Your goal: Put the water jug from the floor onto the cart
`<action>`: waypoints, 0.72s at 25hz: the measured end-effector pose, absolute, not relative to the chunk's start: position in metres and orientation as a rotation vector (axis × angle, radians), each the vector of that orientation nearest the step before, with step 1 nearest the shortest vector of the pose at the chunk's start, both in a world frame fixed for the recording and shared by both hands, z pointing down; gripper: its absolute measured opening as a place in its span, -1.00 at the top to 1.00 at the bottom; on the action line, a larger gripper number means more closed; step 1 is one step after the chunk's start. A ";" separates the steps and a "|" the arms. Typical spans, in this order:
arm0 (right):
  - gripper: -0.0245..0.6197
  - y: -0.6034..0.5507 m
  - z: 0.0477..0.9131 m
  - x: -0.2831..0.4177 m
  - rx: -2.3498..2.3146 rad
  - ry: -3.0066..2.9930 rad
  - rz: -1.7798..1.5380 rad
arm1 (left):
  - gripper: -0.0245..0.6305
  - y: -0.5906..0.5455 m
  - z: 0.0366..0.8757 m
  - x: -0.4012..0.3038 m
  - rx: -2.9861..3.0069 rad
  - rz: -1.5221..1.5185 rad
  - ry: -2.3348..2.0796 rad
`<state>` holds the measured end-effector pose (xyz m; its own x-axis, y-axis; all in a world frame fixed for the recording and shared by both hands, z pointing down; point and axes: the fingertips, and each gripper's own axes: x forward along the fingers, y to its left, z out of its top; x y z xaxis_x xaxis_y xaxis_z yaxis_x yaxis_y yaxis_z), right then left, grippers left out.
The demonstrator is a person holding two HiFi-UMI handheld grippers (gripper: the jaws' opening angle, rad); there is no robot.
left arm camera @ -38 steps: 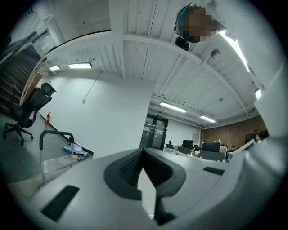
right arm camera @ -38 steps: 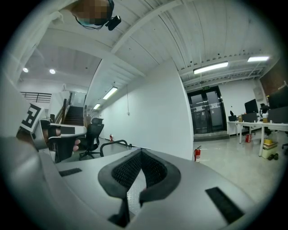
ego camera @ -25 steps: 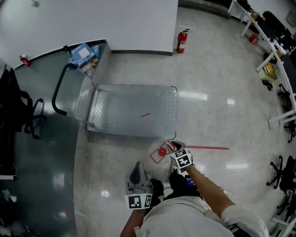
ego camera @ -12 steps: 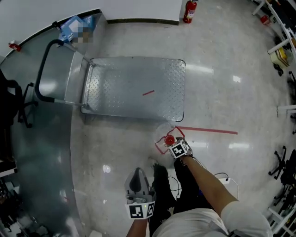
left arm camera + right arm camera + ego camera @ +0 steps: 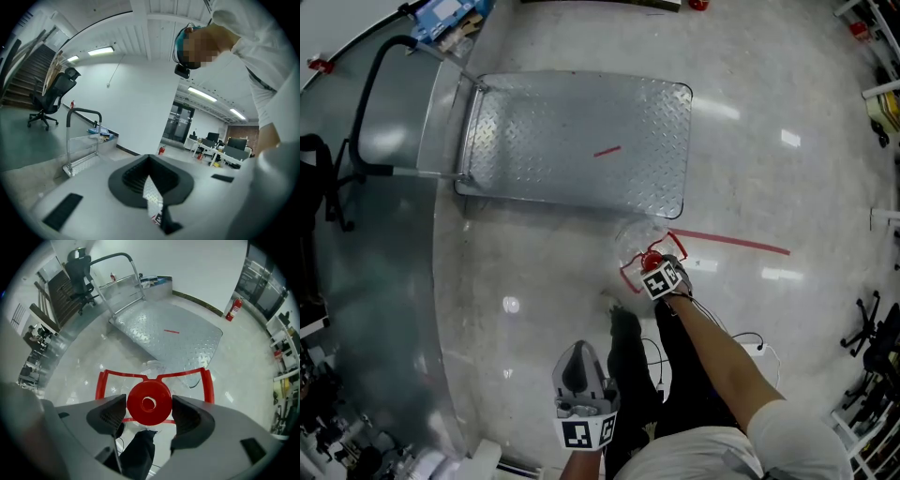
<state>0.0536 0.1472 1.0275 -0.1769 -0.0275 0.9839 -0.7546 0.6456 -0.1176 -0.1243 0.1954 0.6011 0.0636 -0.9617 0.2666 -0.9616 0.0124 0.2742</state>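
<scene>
The clear water jug (image 5: 636, 242) stands on the floor just in front of the cart's near right corner. It has a red cap (image 5: 652, 260) and a red carry handle (image 5: 627, 276). My right gripper (image 5: 654, 265) points straight down over it. In the right gripper view its jaws are opening, and the red cap (image 5: 149, 402) sits between the pads (image 5: 108, 415), filling the gap. The red handle (image 5: 154, 377) spreads out below. The steel platform cart (image 5: 572, 141) lies bare beyond the jug. My left gripper (image 5: 578, 354) hangs shut and holds nothing, near the person's legs.
The cart's black push handle (image 5: 364, 103) rises at its left end, with a blue box (image 5: 441, 14) behind it. A red tape line (image 5: 731, 242) marks the floor right of the jug. Cables (image 5: 750, 342) trail by the person's feet. A fire extinguisher (image 5: 233, 309) stands by the far wall.
My right gripper has dropped onto the jug's top and its jaws have spread around the red cap. The left gripper has sunk lower. The cart now sits higher in the head view.
</scene>
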 end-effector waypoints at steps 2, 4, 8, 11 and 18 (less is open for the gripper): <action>0.02 0.147 1.033 0.054 0.650 -1.624 0.723 | 0.92 0.200 0.604 -0.126 1.968 0.011 -1.918; 0.01 0.147 1.034 0.052 0.650 -1.626 0.718 | 0.92 0.205 0.604 -0.128 1.966 0.014 -1.921; 0.00 0.148 1.034 0.053 0.643 -1.624 0.715 | 0.92 0.209 0.606 -0.127 1.964 0.017 -1.915; 0.00 0.149 1.023 0.056 0.638 -1.633 0.711 | 0.92 0.207 0.598 -0.124 1.984 0.004 -1.918; 0.00 0.148 0.935 0.072 0.605 -1.681 0.724 | 0.92 0.191 0.559 -0.101 2.023 -0.031 -1.940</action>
<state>0.0719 0.1485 0.9352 -0.2162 -0.0172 0.9762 -0.7215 0.6765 -0.1479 -0.1013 0.1910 0.5588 0.0690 -0.9744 0.2142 -0.9670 -0.0125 0.2544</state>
